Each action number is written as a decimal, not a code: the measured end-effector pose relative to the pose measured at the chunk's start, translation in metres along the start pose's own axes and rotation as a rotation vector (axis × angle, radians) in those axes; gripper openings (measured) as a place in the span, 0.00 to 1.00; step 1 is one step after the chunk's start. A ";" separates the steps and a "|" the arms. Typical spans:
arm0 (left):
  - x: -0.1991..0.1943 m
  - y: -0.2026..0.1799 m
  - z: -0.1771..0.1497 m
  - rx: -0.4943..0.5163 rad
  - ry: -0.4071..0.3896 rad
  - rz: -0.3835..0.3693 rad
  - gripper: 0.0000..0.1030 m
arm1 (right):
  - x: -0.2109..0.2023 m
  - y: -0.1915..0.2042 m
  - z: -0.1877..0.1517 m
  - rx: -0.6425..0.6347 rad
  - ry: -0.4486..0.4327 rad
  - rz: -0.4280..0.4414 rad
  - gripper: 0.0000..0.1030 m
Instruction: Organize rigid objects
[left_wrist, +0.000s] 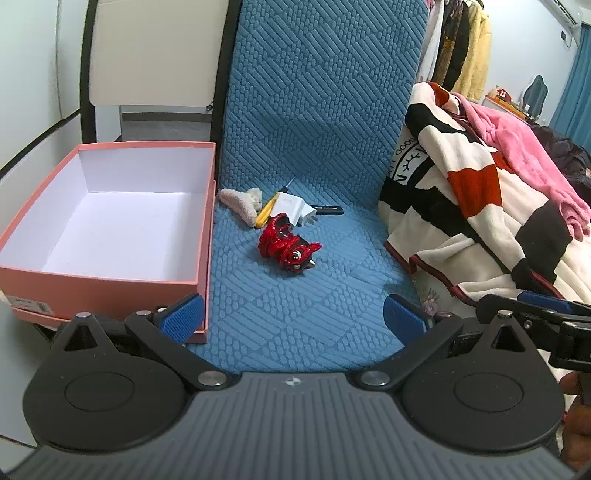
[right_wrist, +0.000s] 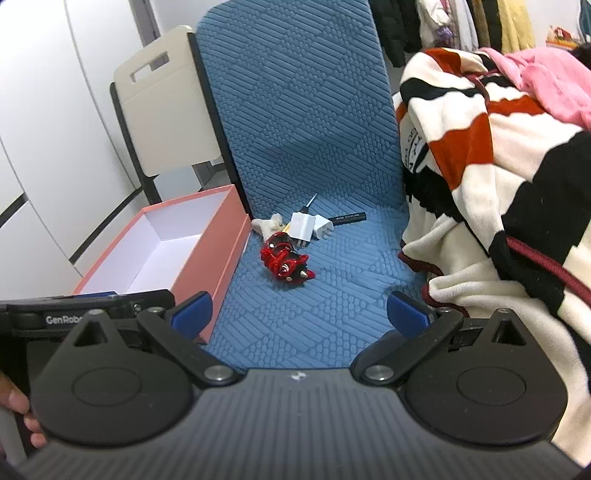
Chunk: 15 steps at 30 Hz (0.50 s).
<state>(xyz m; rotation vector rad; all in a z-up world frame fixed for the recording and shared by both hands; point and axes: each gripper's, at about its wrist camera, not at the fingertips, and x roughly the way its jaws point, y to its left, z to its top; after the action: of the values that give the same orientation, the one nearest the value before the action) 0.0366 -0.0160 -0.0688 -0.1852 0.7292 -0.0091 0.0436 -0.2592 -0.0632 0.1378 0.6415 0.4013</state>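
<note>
On the blue quilted mat (left_wrist: 303, 295), the glossy red ceramic lion figurine (left_wrist: 286, 245) looks slippery and fragile, best gripped mid-body; left gripper (left_wrist: 293, 315) and right gripper (right_wrist: 301, 314) gape wide, empty.

screwdriver (left_wrist: 266, 213) is mostly buried under the white charger (left_wrist: 293, 208), only the yellow handle and thin tip poke out. black pen (left_wrist: 327, 210) has its near end tucked behind the charger, and its print is too tiny to read.

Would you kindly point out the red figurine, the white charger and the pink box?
red figurine (left_wrist: 286, 246), left wrist view, middle of its body.
white charger (left_wrist: 291, 206), left wrist view, flat top face.
pink box (right_wrist: 216, 267), right wrist view, outer side wall.
</note>
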 end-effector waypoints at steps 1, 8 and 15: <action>0.003 -0.001 0.000 0.004 0.004 -0.004 1.00 | 0.003 -0.002 -0.001 0.007 0.000 0.004 1.00; 0.034 -0.013 0.006 0.040 0.025 -0.026 1.00 | 0.026 -0.018 0.006 0.018 -0.018 -0.009 0.99; 0.077 -0.018 0.012 0.042 0.055 -0.054 1.00 | 0.056 -0.038 0.012 0.094 -0.034 -0.035 0.98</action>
<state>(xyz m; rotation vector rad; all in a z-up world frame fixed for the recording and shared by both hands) 0.1030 -0.0372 -0.1084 -0.1647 0.7776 -0.0816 0.1036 -0.2709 -0.0943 0.2224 0.6287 0.3347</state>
